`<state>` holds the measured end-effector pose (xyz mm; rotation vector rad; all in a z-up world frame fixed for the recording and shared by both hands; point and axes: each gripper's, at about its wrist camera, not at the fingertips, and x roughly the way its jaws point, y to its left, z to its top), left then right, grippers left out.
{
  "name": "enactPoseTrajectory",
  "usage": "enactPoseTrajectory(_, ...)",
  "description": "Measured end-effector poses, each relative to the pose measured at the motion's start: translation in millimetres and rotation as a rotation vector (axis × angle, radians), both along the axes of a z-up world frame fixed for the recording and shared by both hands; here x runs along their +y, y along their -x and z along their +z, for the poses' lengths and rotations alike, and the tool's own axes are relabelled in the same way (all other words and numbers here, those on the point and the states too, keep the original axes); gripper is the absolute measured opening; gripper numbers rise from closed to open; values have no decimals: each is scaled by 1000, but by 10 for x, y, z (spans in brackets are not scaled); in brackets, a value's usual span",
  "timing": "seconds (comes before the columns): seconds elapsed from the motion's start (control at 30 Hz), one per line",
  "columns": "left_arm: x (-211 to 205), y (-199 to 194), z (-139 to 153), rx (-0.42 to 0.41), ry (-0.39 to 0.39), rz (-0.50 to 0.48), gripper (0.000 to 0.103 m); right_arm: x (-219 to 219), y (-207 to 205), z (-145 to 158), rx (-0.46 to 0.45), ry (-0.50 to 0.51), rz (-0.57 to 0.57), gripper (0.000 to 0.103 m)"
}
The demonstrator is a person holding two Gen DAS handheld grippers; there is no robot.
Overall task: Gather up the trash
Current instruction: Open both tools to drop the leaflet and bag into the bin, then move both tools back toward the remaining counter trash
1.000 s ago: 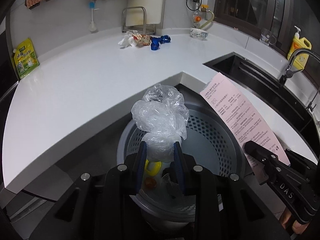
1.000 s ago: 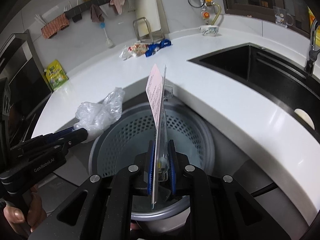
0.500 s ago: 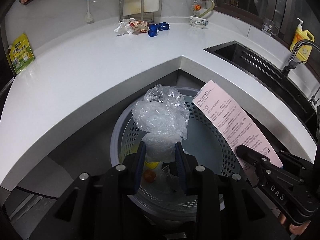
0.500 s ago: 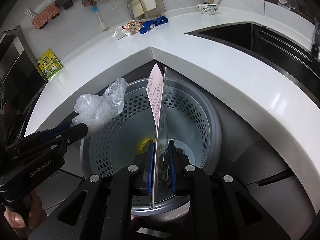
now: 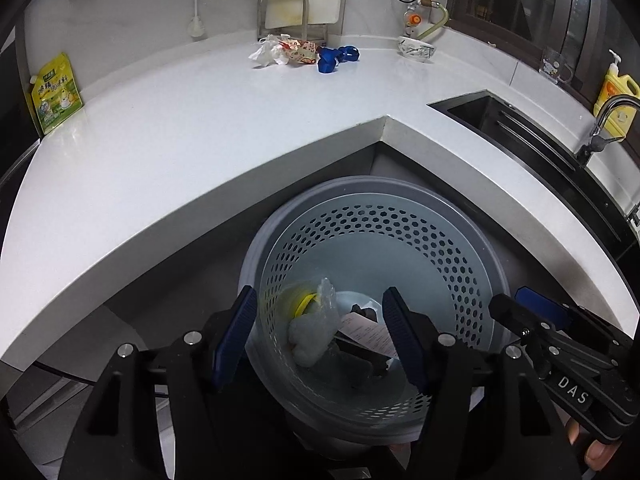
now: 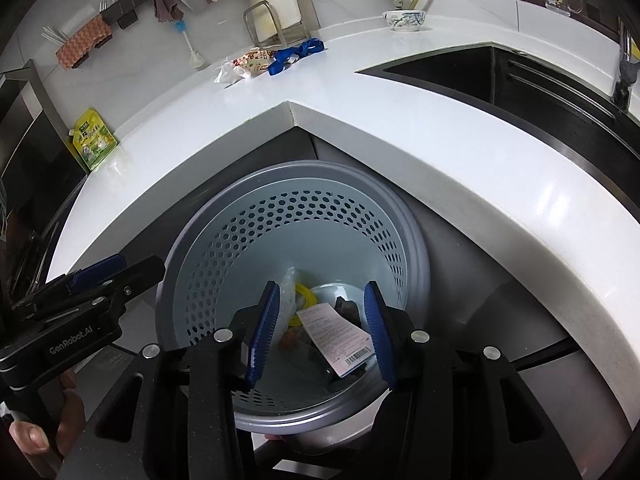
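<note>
White stone counter (image 5: pixel 168 148) wraps the corner across the middle of both frames, and below its inner angle we see a perforated grey bin (image 5: pixel 472 248). Our left tongs (image 5: pixel 320 338) stand open over the bin, jaws having just spread, nothing between the blue pads. Our right tongs (image 6: pixel 322 330) are likewise parted after just opening, empty too. Down in the bin lie the crumpled clear plastic bag (image 5: pixel 310 332) and the pink printed slip (image 6: pixel 336 334), which carries a barcode at its lower edge; its small print is too fine for us to read. On the bodies of the tongs we read "DAS" at lower right of the left view and "GenRobot.AI" at lower left of the right view. At upper centre more litter waits on the counter: a white wrapper (image 5: pixel 268 52), a printed snack packet (image 5: pixel 300 50) and blue scraps (image 5: pixel 334 58). A yellow-green pouch (image 5: pixel 54 94) with Chinese lettering leans at far left.
</note>
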<state>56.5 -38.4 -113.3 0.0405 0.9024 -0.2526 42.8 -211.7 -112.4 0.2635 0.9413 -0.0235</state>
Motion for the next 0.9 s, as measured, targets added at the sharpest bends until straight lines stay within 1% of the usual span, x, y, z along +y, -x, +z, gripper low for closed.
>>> enactPoseTrajectory(0.33,38,-37,-25,10,9,7,64,-1,7,-10,-6,-15,4,42)
enactPoseTrajectory(0.57,90,-133,-24,18,19,18,65,-44,-32,-34,-7,-34,1,42)
enactPoseTrajectory(0.7,141,-230,32,7,25,33,66,-83,-90,-31,-9,-42,-8,42)
enactPoseTrajectory(0.77,172,-309,81,-4,31,42,69,-106,-141,-8,-12,-41,-11,43)
enactPoseTrajectory(0.9,227,-512,207,-32,45,58,70,-151,-306,105,-34,-25,-8,44)
